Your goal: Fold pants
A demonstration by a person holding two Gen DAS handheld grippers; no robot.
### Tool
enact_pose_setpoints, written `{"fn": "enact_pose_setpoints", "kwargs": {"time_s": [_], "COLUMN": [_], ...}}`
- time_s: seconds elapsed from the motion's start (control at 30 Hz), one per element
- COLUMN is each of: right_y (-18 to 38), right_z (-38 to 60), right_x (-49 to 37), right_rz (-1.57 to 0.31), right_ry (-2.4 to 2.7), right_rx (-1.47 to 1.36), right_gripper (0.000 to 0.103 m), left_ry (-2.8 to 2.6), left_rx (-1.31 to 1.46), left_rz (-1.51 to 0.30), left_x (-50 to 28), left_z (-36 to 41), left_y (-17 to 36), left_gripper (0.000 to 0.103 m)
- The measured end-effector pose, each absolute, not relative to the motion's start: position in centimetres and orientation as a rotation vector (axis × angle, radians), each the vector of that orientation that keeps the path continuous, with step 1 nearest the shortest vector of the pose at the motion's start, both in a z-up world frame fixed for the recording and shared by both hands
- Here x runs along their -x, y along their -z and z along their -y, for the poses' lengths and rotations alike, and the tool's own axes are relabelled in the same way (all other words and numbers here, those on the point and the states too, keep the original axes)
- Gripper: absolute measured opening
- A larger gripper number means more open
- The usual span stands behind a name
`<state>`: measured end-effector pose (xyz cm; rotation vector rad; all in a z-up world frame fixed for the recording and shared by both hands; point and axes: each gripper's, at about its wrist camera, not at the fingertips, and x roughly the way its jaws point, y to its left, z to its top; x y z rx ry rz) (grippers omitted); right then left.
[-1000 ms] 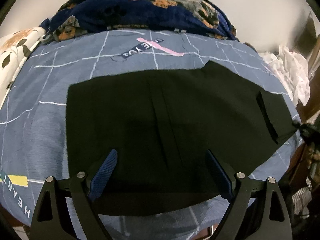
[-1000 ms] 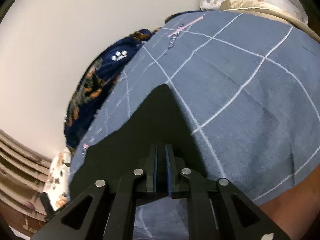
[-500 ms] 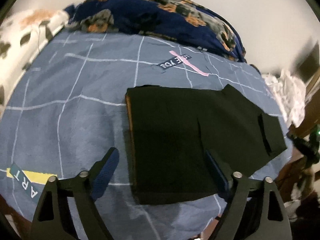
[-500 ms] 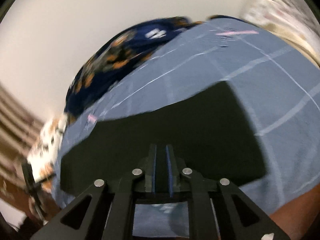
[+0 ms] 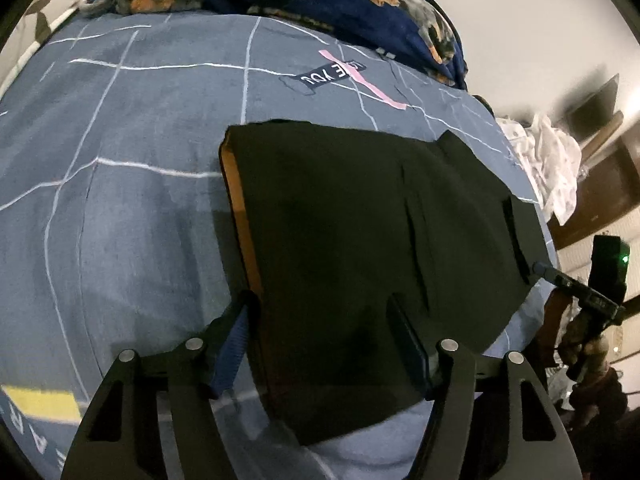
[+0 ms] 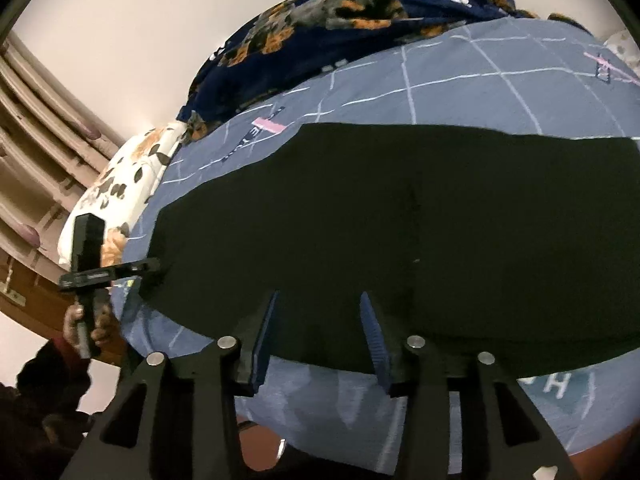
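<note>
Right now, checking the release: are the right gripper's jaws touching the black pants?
Cannot tell. In the right wrist view the right gripper stands open over the black pants, but any gap underneath is hidden.

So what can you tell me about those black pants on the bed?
The pants are plain black cloth, folded into a flat, roughly rectangular stack on the blue checked bedsheet. A brownish inner layer shows along one folded edge, and a few seams or creases cross the top. Both claws, left and right, are open at the near edges, gripping nothing.
</note>
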<state>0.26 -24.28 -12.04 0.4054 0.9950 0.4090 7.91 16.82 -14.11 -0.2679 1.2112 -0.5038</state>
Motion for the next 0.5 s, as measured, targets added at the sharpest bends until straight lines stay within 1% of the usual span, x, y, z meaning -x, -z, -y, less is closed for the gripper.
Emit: {"fn": "enact_pose_setpoints", "kwargs": {"time_s": [0.13,0.2,0.23,0.27,0.3,0.43,0.5], "right_y": [12.1,12.3,12.4,12.5,12.6,13.1,13.1], "right_z": [23.8,23.4,23.3,23.1,23.0,22.6,22.2], "right_x": [-0.1,-0.3,-0.3,-0.5,-0.5,-0.5,-0.4], "right_rz": [-1.001,-1.009,-1.013,-1.017,-1.020,-1.025,-1.024], "right_ry": [-0.421,-0.422,-0.425,-0.428,-0.430,-0.449,-0.459], "right_rx": [-0.441,-0.454,-0.461,-0.470,-0.480,-0.520,-0.522], "right_gripper": [0.049,0.055,0.055,0.057,0.058,0.059,0.059], "left_ry": [0.568,0.592,0.607,0.621,0.626,0.659,0.642], "left_rx": [0.337,0.308,0.287,0.268,0.251,0.295,0.291], "left_rz": [-1.223,-1.220,-1.216,-1.212,-1.208,-1.206,-1.201], "left_x": [-9.2,-9.5,-9.6,-9.7,-9.8,-10.4,-10.2], "left_z": [-17.5,-16.9,-16.4,-16.1,-16.0,-16.4,-16.2], "left_y": [14.4,14.4,14.4,14.4,14.6,14.9,14.5], "left_gripper": [0.067,0.066,0.061,0.050,0.044,0.034,0.031]}}
